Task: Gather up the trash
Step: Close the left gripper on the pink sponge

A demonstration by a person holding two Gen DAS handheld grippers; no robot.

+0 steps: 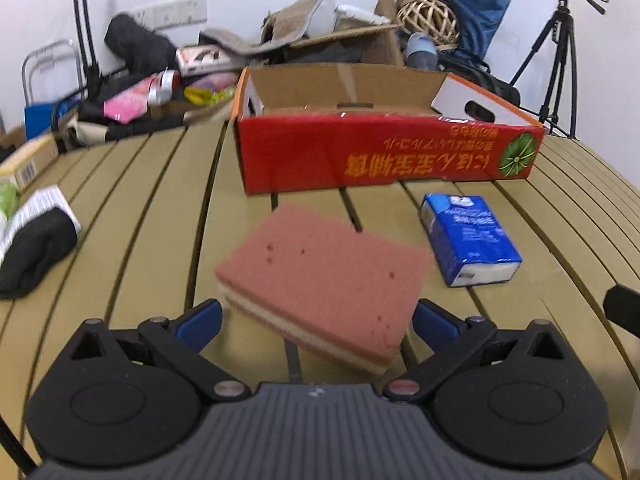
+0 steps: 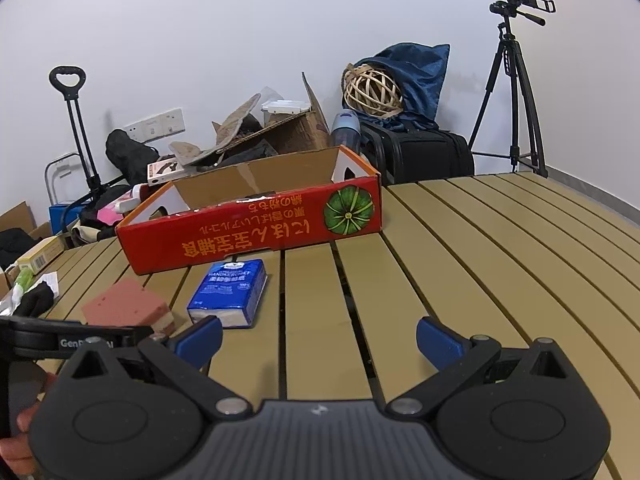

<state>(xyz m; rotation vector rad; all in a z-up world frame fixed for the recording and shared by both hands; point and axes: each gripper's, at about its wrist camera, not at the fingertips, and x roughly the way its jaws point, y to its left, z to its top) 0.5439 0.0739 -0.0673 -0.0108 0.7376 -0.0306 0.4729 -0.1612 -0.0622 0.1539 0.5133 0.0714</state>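
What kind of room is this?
Probably a storage or recording room, not a tidy home: a camera tripod stands by the bare wall, and boxes and bags are piled behind the slatted table.

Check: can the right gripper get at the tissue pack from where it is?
Probably yes. The right gripper is open and empty, and the tissue pack lies just ahead on its left on bare table, apart from the sponge and box.

Both grippers are looking identical: left gripper [image 1: 316,316] & right gripper [image 2: 318,334] each showing blue fingertips [image 1: 200,322] on black linkage arms w/ silver rivets, round black housings, ribbed grey centre plate w/ small white logo.
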